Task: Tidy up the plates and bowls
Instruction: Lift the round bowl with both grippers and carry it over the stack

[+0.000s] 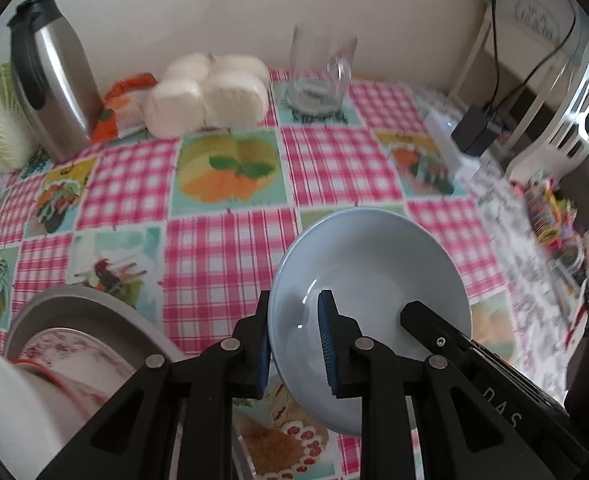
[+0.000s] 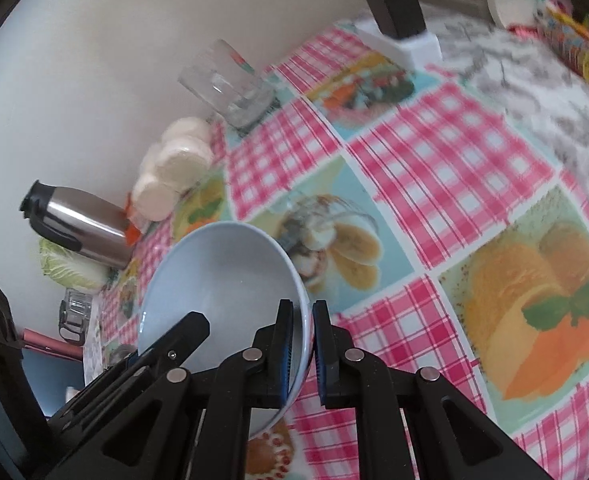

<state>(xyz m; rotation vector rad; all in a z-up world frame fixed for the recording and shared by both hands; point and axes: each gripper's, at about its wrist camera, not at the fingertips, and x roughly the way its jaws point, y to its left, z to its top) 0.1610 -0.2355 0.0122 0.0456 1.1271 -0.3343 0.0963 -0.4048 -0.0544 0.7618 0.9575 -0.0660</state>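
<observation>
Reading "DAS", the right hand-held gripper (image 1: 418, 314) reaches into the pale-blue bowl (image 1: 374, 264).

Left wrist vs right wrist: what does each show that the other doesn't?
Left wrist only: the stacked dishes at lower left, with a floral plate on a grey one, and the chair at right. Right wrist only: a small glass jar by the wall. Both: the pale blue bowl, gripped at opposite rim edges by the left gripper and right gripper, plus the steel flask, the glass mug and the checked tablecloth.
</observation>
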